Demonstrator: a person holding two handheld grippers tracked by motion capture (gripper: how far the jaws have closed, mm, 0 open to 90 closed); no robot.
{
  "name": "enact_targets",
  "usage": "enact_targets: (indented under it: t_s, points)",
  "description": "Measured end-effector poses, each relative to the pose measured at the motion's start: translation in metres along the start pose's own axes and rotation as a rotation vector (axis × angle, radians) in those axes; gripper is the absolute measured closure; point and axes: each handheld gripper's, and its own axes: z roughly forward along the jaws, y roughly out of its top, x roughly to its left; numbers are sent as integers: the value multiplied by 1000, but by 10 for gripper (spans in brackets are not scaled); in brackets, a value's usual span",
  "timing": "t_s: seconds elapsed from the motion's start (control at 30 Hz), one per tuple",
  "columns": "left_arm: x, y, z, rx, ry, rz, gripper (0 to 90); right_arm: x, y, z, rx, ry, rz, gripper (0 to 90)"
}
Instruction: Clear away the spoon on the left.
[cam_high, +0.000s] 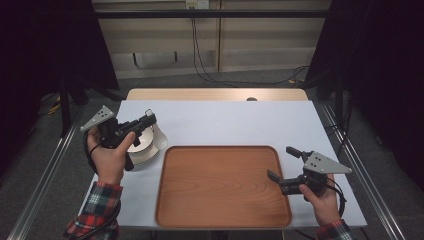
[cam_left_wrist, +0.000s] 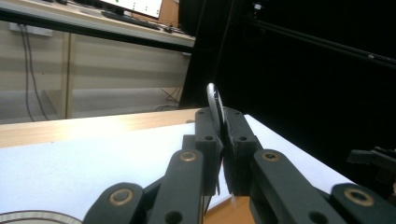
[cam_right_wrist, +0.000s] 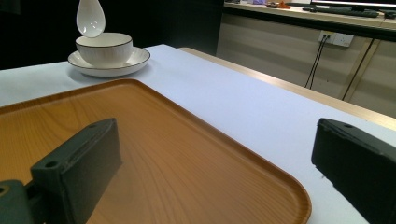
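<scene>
- Two hand-held black two-jaw grippers are being worked over a white-topped table (cam_high: 225, 122), where a rounded rectangular wooden tray (cam_high: 222, 187) is lying at the near middle.
- A glossy white ceramic spoon (cam_right_wrist: 90, 17) is being held up by the left gripper (cam_high: 145, 121); its jaws are being pressed closed on the spoon's handle, whose thin edge (cam_left_wrist: 214, 100) is seen rising between them in the left gripper view.
- The spoon's bowl is being hung just above a white ceramic bowl with a dark rim line (cam_right_wrist: 103, 48), which is standing on a matching white saucer (cam_right_wrist: 109, 65) at the table's left, just beside the tray's far left corner.
- Whether the spoon is touching the bowl's rim cannot be told from the right gripper view; a small gap seems to be showing.
- The right gripper (cam_high: 283, 162) is being held with its jaws spread wide and nothing between them, over the tray's right edge (cam_right_wrist: 261, 172).
- The step in hand is judged to be the carrying of the spoon, lifted clear of the bowl, with the bare tray as the likely place for it.
- For the next move, the left hand (cam_high: 107, 157) is being called on to swing the spoon rightward over the tray's raised rim, lower it flat onto the wood, and only then let the jaws part.
- Care is being called for: a glazed handle pinched on its thin edge could twist or slip.
</scene>
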Motion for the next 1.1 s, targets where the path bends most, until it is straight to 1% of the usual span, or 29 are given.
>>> enact_targets:
  t_s: [0.03,0.1,0.13,0.17,0.23,0.27,0.3,0.33,0.4,0.5,0.53,0.57,0.6,0.67,0.7,0.73,0.77,0.8,0.87,0.93,0.97,1.0,1.03,1.07,1.1]
  points:
    - [-1,0,0,7,2,5,857,0,0,0,3,-2,-1,9]
    - [-5,-2,2,3,-12,-5,856,1,0,0,4,-3,1,9]
    - [-6,-3,2,12,-17,-1,856,1,0,0,4,-4,1,9]
    - [-7,-4,3,11,-30,-1,857,1,0,0,4,-6,0,9]
    - [-10,-5,4,18,-33,-1,856,0,0,0,4,-3,0,8]
    - [-10,-6,5,19,-55,-4,857,0,0,0,4,-4,0,8]
    - [-12,-7,5,22,-63,-7,856,0,0,0,4,-3,-1,8]
    - [-12,-8,6,26,-57,-4,856,1,0,0,5,-2,-1,8]
    - [-14,-10,6,32,-71,-9,856,1,0,0,3,4,-2,8]
    - [-17,-12,7,36,-71,-6,857,0,0,0,5,11,-4,8]
    - [-17,-13,7,46,-80,0,857,0,0,0,5,12,-4,8]
    - [-19,-14,8,44,-91,-10,857,0,0,0,5,11,-5,8]
    - [-20,-15,8,45,-88,-9,857,0,0,0,6,14,-7,9]
    - [-22,-17,8,53,-97,-3,856,1,0,1,3,2,-11,9]
    - [-23,-18,9,52,-104,-5,857,1,0,1,3,1,-12,9]
    - [-24,-19,9,58,-101,-4,857,1,0,1,2,3,-11,9]
    - [-25,-20,10,58,-111,-5,857,1,0,1,1,2,-8,9]
    - [-25,-21,10,62,-107,-5,857,1,0,0,3,6,-9,9]
    - [-27,-23,11,61,-119,-14,857,1,0,0,3,6,-9,9]
    - [-29,-25,11,70,-127,-18,857,1,0,0,2,4,-6,9]
    - [-29,-26,11,77,-130,-11,857,1,0,1,0,6,-8,9]
    - [-30,-27,12,75,-136,-14,857,1,0,1,1,3,-7,9]
    - [-30,-28,11,80,-133,-10,857,1,0,1,2,4,-7,9]
    - [-32,-29,12,77,-133,-17,857,1,0,1,2,4,-9,9]
    - [-32,-29,11,81,-134,-13,857,1,0,1,1,4,-8,9]
